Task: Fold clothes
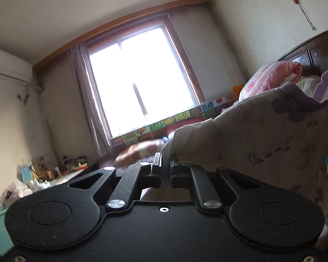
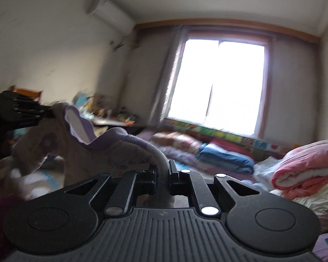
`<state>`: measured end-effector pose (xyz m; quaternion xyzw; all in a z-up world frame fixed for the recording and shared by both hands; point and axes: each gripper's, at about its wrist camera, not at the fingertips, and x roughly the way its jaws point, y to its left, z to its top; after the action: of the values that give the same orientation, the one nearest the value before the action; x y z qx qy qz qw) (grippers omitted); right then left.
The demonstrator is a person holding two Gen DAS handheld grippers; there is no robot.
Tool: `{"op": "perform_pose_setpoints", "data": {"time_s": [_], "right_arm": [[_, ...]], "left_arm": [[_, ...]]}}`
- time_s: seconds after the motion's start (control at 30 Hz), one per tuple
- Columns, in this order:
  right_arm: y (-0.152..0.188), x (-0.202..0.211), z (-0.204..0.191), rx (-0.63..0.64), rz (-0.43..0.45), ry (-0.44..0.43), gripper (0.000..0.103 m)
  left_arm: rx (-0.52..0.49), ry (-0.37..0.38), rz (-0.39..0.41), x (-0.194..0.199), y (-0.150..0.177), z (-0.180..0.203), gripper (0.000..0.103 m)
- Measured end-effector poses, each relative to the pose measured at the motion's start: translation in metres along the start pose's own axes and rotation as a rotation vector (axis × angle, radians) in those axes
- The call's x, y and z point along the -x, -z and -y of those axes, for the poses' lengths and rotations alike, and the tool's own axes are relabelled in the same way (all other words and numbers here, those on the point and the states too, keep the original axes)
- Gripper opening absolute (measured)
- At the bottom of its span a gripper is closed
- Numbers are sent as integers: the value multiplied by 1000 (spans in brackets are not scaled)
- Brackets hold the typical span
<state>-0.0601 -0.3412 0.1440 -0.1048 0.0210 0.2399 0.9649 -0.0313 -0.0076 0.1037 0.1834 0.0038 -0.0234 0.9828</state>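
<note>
A cream garment (image 1: pixel 262 135) with a purple flower print and a purple frilled collar hangs in the air between both grippers. My left gripper (image 1: pixel 165 166) is shut on one edge of it, and the cloth stretches up and to the right. In the right wrist view the same garment (image 2: pixel 81 146) spans from the left to my right gripper (image 2: pixel 163 172), which is shut on a grey-purple edge of it. The left gripper (image 2: pixel 43 111) shows there at the far left, pinching the cloth's other end.
A bed (image 2: pixel 229 172) lies below with folded quilts: a pink one (image 2: pixel 306 168) at the right, a blue one (image 2: pixel 225 155) in the middle. A bright window (image 1: pixel 140 78) fills the far wall. A cluttered desk (image 1: pixel 50 174) stands at the left, a dark headboard (image 1: pixel 317 52) at the right.
</note>
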Motion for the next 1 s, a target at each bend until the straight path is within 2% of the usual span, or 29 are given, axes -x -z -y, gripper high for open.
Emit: {"op": "perform_pose_setpoints", "data": {"time_s": [0.1, 0.33, 0.5, 0.7, 1.0], "right_arm": [[7, -9, -3, -14, -71, -67, 11], [31, -72, 14, -44, -225, -110, 11], [44, -152, 32, -21, -344, -99, 11], [77, -246, 52, -19, -498, -89, 11], [131, -340, 64, -30, -630, -98, 11]], "left_arm": [[1, 7, -48, -26, 14, 0, 5], [2, 23, -161, -87, 46, 0, 5], [17, 31, -241, -133, 70, 2, 5], [63, 32, -336, -195, 105, 7, 5], [151, 32, -468, -281, 150, 13, 5]]}}
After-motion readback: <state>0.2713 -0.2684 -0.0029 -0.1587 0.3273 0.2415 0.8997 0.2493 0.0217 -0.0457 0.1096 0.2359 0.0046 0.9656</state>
